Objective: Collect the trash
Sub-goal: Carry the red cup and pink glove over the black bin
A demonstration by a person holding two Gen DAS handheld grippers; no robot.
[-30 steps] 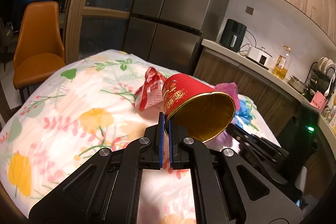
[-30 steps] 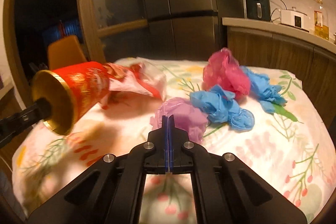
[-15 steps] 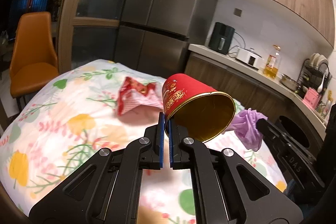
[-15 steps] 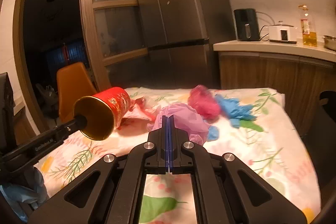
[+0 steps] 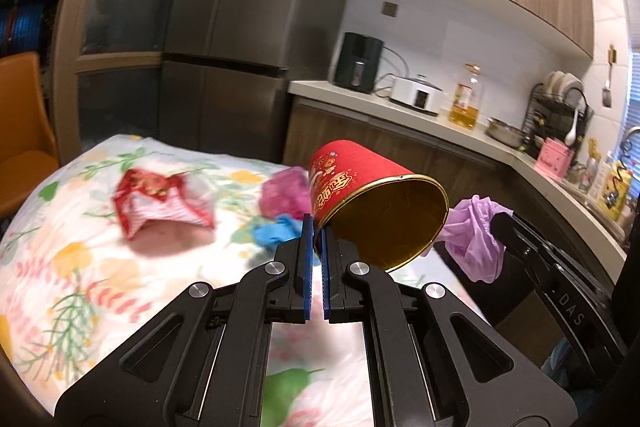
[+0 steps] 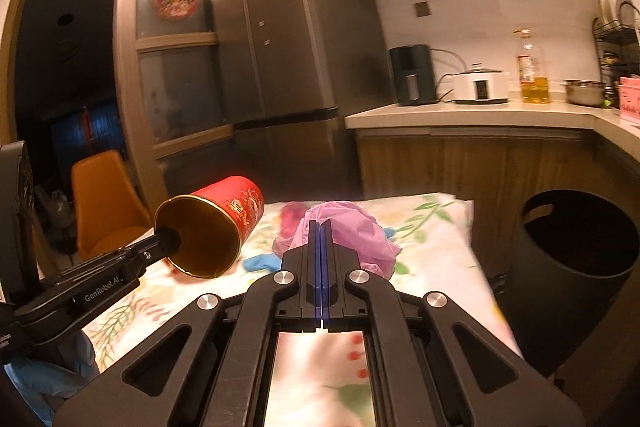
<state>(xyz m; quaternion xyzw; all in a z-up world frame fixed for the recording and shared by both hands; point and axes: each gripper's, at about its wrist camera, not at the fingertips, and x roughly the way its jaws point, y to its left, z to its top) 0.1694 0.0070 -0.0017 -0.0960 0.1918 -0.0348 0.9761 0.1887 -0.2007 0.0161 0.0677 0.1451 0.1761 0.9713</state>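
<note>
My left gripper is shut on the rim of a red paper cup with a gold inside, held tilted above the table; it also shows in the right wrist view. My right gripper is shut on a crumpled purple plastic bag, lifted off the table, also seen in the left wrist view. A black trash bin stands right of the table. A red snack wrapper, a pink bag and blue gloves lie on the floral tablecloth.
A fridge and kitchen counter with appliances and an oil bottle stand behind the table. An orange chair is at the far left.
Both grippers have risen and swung right with the cup and the purple bag. The purple bag left the table. The black bin has come into the right wrist view.
</note>
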